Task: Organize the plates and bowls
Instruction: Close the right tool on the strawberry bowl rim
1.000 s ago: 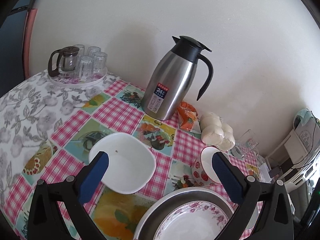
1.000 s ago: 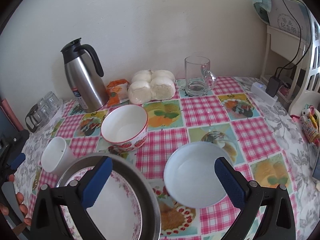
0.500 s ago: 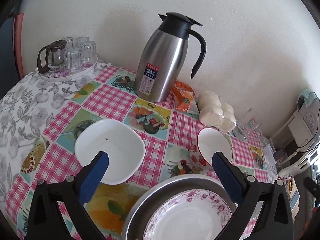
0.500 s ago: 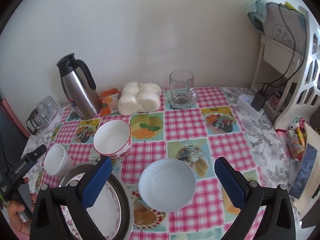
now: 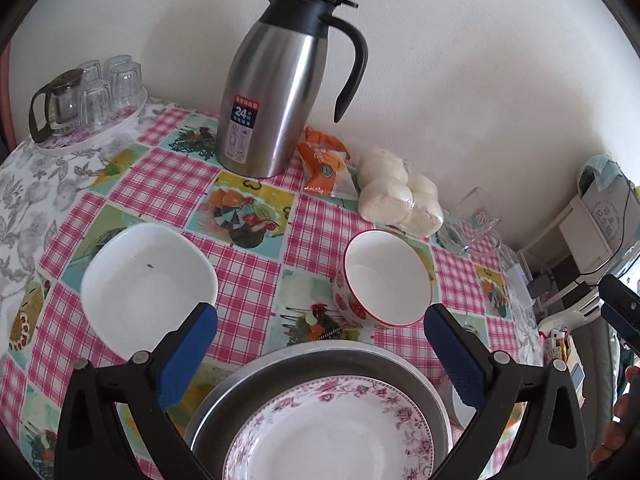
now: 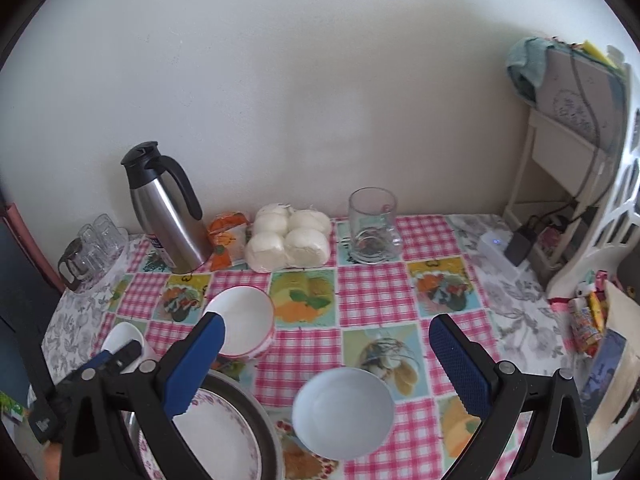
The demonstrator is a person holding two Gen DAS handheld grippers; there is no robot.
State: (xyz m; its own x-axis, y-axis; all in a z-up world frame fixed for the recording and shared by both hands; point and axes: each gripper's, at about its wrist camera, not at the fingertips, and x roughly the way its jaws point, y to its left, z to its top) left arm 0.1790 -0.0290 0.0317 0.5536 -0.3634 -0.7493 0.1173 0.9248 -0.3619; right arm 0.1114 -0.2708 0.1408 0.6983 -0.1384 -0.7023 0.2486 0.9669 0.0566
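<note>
Drew back and higher over the second, both grippers, left (image 5: 320,328) and right (image 6: 326,344), spread wide and empty, leaving the bowl (image 6: 343,412) and plate (image 5: 332,428) unsorted.

Steel thermos jug (image 5: 280,84), bagged buns (image 6: 288,242), glass mug (image 6: 372,226), checked tablecloth (image 6: 372,292)

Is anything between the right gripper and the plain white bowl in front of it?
Nothing visible. The right gripper is open, and the white bowl sits on bare tablecloth between its fingers. The metal basin is off to the left.
</note>
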